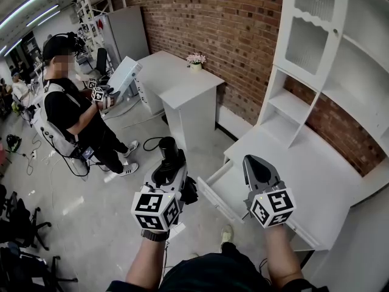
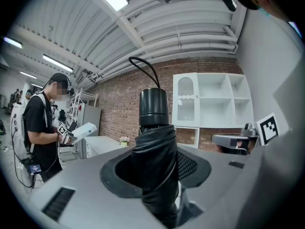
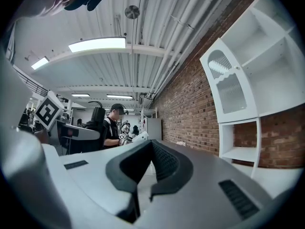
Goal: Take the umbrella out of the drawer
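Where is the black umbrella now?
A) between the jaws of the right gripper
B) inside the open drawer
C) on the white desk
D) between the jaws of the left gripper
D: the left gripper is closed on the folded umbrella, outside the open drawer.

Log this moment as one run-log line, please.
left gripper: shut on umbrella | right gripper: shut, empty | drawer: open | umbrella: outside drawer
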